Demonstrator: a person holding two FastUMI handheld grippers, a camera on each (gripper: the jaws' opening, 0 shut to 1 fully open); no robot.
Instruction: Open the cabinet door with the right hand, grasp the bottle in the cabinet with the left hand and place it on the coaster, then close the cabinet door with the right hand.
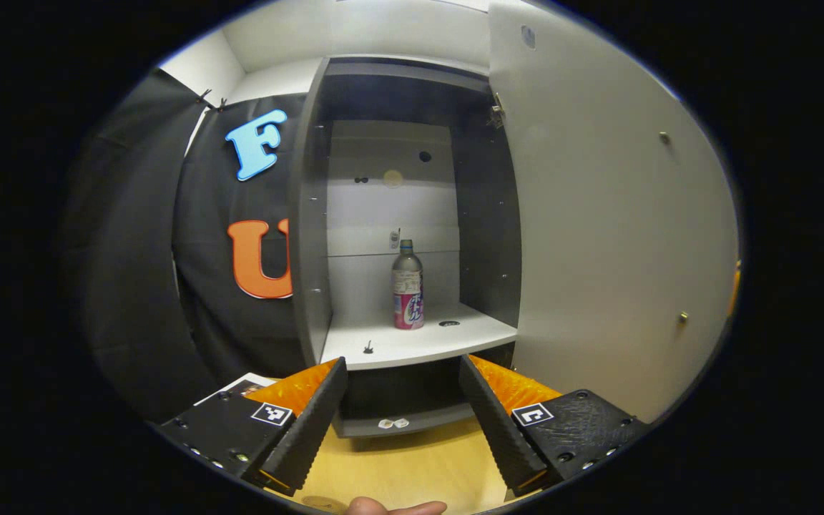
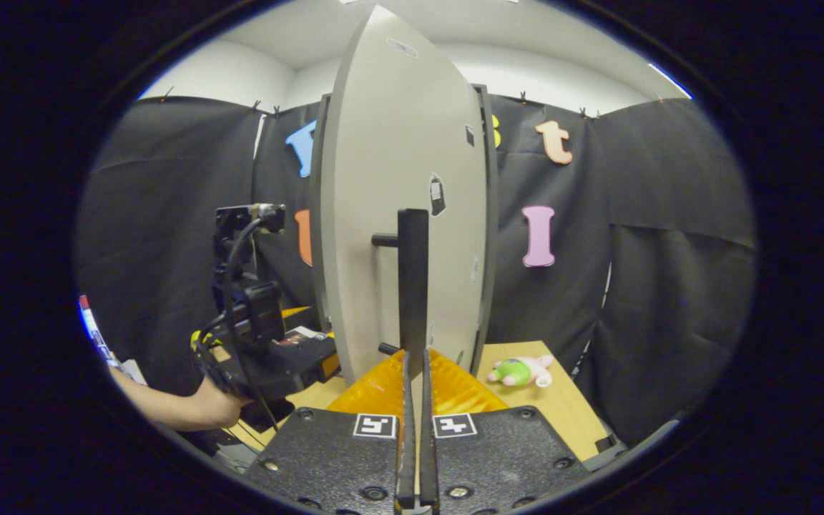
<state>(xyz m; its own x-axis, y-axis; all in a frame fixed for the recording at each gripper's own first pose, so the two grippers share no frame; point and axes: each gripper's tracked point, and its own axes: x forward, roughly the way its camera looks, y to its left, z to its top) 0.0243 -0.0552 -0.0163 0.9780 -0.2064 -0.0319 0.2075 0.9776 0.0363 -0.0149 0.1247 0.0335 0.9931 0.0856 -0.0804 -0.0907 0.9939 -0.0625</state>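
The cabinet [image 1: 310, 236] stands with its grey door [image 1: 598, 236] swung wide to the right. A clear bottle [image 1: 408, 286] with a pink label stands upright on the white shelf [image 1: 419, 342] inside. My left gripper [image 1: 403, 365] is open, just in front of the shelf's edge and short of the bottle, which lies on the line between its fingers. In the right gripper view the door [image 2: 398, 179] is seen nearly edge-on. My right gripper [image 2: 414, 354] is shut on the lower end of its black vertical handle [image 2: 413, 272].
A wooden table [image 1: 412, 465] lies below the cabinet. A small plush toy [image 2: 523, 370] lies on the table right of the door. In the right gripper view a person's hand [image 2: 215, 408] holds the other gripper [image 2: 254, 336] at the left. A fingertip [image 1: 394, 508] shows at the bottom edge.
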